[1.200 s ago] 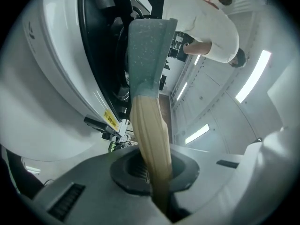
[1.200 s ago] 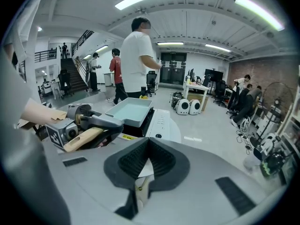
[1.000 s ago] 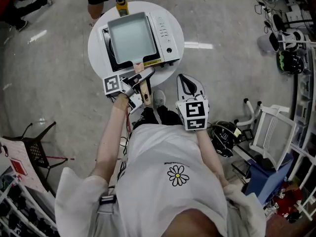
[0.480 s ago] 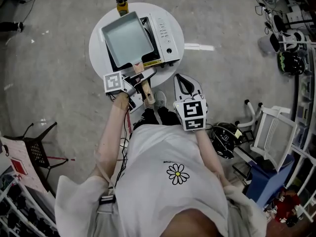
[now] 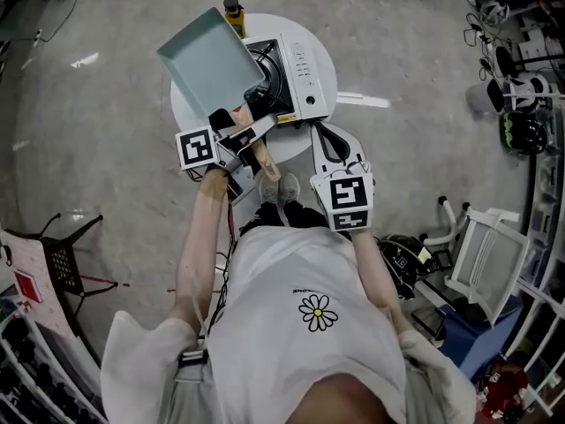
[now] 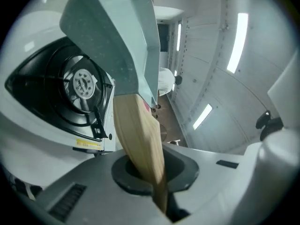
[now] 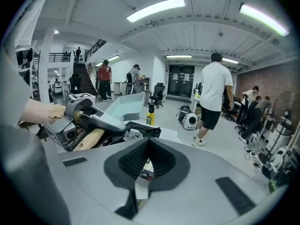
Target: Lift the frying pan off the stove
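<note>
Status: the lift is looking essentially done. The frying pan (image 5: 210, 60) is hanging in the air, tilted, up and to the left of the stove (image 5: 296, 82), with its far end reaching out past the rim of the round table (image 5: 187, 106). The burner (image 6: 83, 82) is lying fully exposed beneath it, and I am seeing no contact between pan and stove. What is left, by my reading, is only carrying it clear and finding a place for it.

Grippers: the left gripper (image 6: 152, 177) is clamping the wooden handle (image 6: 140, 144), jaws nearly together on the thin wood. The right gripper (image 5: 331, 144) is idling just beside the table's near edge, right of the stove, jaws pressed together with nothing between them.

Materials and shapes:
- Pan: rectangular, shallow, straight low walls; the inside is showing a pale mint, matte finish, the underside a speckled grey-green.
- Handle: pale, smooth wood, flat and blade-like, narrowing toward the jaws.
- Stove: glossy white casing, a black recessed well, a round metal burner head, a yellow label strip on the front edge.
- Table: plain white, round.
- A small yellow bottle (image 5: 233, 11) with a dark cap is standing at the table's far edge.
</note>
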`<state>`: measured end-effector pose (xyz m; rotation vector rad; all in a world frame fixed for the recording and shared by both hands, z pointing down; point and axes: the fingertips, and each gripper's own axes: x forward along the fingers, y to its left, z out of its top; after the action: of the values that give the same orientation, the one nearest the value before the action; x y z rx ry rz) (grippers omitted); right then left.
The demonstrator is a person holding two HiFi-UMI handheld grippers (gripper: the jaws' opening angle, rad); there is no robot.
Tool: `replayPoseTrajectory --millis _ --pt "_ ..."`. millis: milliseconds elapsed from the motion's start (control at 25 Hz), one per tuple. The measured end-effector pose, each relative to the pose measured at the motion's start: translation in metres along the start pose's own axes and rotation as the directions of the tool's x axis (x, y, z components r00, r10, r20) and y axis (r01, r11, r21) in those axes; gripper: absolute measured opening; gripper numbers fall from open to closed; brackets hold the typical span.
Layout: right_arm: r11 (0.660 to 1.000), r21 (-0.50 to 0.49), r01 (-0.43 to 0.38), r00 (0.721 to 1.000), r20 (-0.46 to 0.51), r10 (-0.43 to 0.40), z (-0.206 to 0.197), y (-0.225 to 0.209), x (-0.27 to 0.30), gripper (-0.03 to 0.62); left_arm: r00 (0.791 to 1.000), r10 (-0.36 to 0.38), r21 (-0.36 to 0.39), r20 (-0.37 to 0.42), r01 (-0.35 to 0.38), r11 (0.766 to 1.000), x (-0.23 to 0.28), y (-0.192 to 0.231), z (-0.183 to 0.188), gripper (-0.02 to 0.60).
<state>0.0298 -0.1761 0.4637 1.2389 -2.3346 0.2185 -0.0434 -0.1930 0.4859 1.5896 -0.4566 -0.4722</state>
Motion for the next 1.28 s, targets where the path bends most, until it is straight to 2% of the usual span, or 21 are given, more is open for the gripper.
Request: replayPoseTrajectory --millis 160,280,400,560,720,880,1040,1200,1280 --pt "1.0 -0.03 -0.007 0.999 0.046 0.008 0.02 -0.003 0.004 0.003 0.998 0.054 0.167 -0.027 -0.049 0.985 -0.002 -0.02 0.003 0.011" --pt "0.998 -0.056 -0.015 0.997 0.077 0.019 0.033 -0.003 0.005 0.003 0.995 0.096 0.304 -0.036 -0.08 0.949 -0.003 -0.038 0.004 0.011" --pt "0.997 -0.073 -0.018 0.994 0.107 0.025 0.046 -0.003 0.007 0.003 0.994 0.105 0.396 -0.03 -0.084 0.914 -0.005 -0.06 0.004 0.011" --pt "0.997 -0.073 -0.011 0.987 0.158 0.022 0.065 -0.004 0.005 0.003 0.993 0.117 0.523 -0.018 -0.09 0.847 -0.008 -0.09 0.002 0.011" --pt "0.996 -0.092 -0.021 0.979 0.2 0.039 0.085 -0.002 0.0 0.003 0.996 0.087 0.637 -0.031 -0.048 0.77 -0.008 -0.12 -0.002 0.011" --pt "0.994 -0.107 -0.02 0.968 0.245 0.046 0.102 0.002 -0.006 0.003 0.996 0.093 0.714 -0.008 -0.06 0.698 -0.011 -0.137 -0.004 0.009" --pt "0.994 -0.11 -0.002 0.959 0.28 0.033 0.113 0.0 -0.011 0.003 0.998 0.061 0.755 0.017 -0.053 0.653 -0.013 -0.153 -0.006 0.005" --pt "0.996 -0.094 0.005 0.954 0.297 0.023 0.114 -0.004 -0.019 0.003 0.999 0.036 0.805 0.031 -0.047 0.591 -0.014 -0.165 -0.017 -0.002" --pt "0.997 -0.083 0.008 0.953 0.303 0.017 0.109 -0.003 -0.023 0.003 1.0 0.016 0.817 0.023 -0.028 0.575 -0.015 -0.167 -0.029 -0.002"
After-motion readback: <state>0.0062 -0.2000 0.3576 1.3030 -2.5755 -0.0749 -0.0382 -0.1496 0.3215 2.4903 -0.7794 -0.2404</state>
